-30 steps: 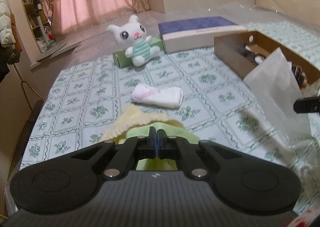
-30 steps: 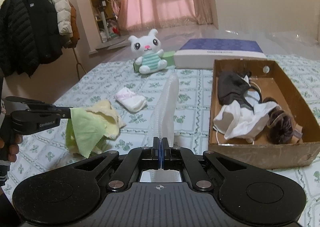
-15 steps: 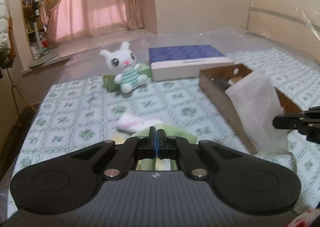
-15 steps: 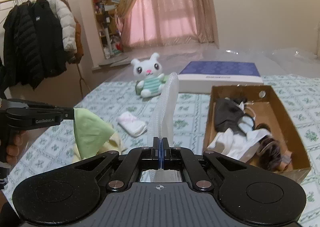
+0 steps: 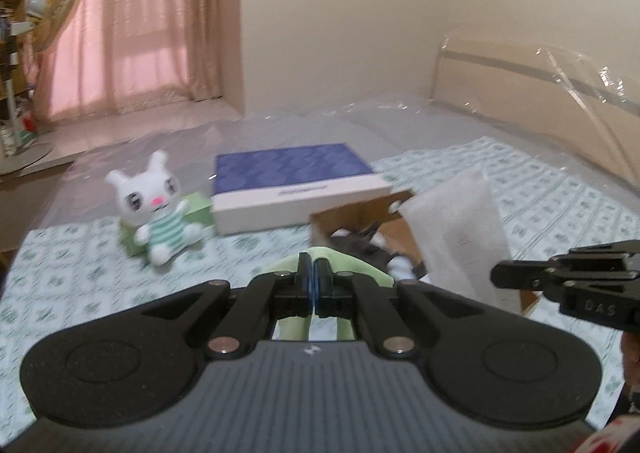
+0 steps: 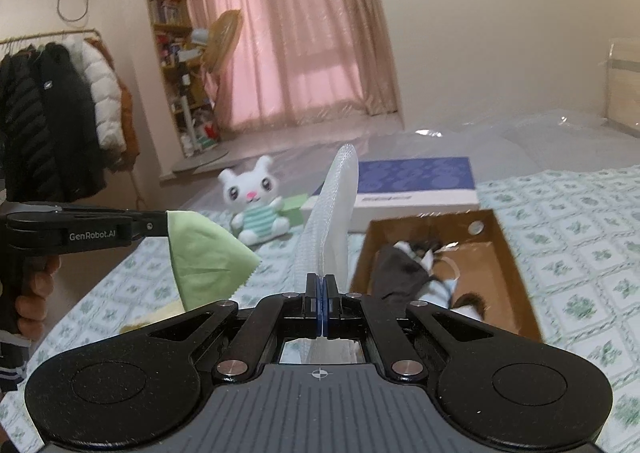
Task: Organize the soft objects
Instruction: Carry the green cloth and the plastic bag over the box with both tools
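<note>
My left gripper (image 5: 313, 281) is shut on a light green cloth (image 5: 352, 267), held in the air; the cloth (image 6: 204, 253) hangs from that gripper in the right wrist view. My right gripper (image 6: 321, 305) is shut on a white mesh cloth (image 6: 332, 213), which stands up from the jaws; the same cloth (image 5: 460, 229) shows in the left wrist view. A cardboard box (image 6: 516, 265) with dark and white garments (image 6: 408, 273) lies on the bed to the right, below both cloths.
A white bunny plush (image 6: 256, 209) leans on a green box (image 6: 296, 209). A blue-topped flat box (image 6: 416, 185) lies behind the cardboard box. A yellow cloth (image 6: 160, 319) lies on the patterned sheet below. Coats (image 6: 52, 125) hang at the left.
Both grippers have risen well above the bed with their cloths. The green cloth has left the yellow one on the sheet. The left gripper has swung towards the cardboard box.
</note>
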Tool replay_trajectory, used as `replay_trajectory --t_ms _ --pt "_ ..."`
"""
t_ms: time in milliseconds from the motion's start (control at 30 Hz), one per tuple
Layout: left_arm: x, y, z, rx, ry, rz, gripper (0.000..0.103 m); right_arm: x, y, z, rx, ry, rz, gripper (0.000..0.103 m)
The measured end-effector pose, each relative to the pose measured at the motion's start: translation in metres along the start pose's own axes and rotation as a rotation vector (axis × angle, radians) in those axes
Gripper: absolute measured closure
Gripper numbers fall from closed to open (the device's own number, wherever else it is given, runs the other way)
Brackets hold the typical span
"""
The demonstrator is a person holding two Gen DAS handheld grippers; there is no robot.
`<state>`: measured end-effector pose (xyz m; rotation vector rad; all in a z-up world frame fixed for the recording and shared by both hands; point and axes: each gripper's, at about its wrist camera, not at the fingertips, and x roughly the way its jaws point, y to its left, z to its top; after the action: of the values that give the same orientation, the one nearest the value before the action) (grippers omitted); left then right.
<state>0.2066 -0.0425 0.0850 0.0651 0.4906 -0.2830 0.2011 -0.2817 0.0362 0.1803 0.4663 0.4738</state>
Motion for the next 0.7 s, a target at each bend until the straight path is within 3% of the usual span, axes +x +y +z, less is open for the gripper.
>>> replay_trajectory --t_ms 367,700 --pt "0.077 -0.041 0.039 -0.012 0.016 -0.088 0.100 0.033 -0.066 0.033 -0.030 0.009 -0.096 0.102" --pt "0.161 -0.062 0.049 -0.049 0.091 -0.119 0.100 0.076 -0.114 0.036 -0.036 0.061 -0.159 0.102"
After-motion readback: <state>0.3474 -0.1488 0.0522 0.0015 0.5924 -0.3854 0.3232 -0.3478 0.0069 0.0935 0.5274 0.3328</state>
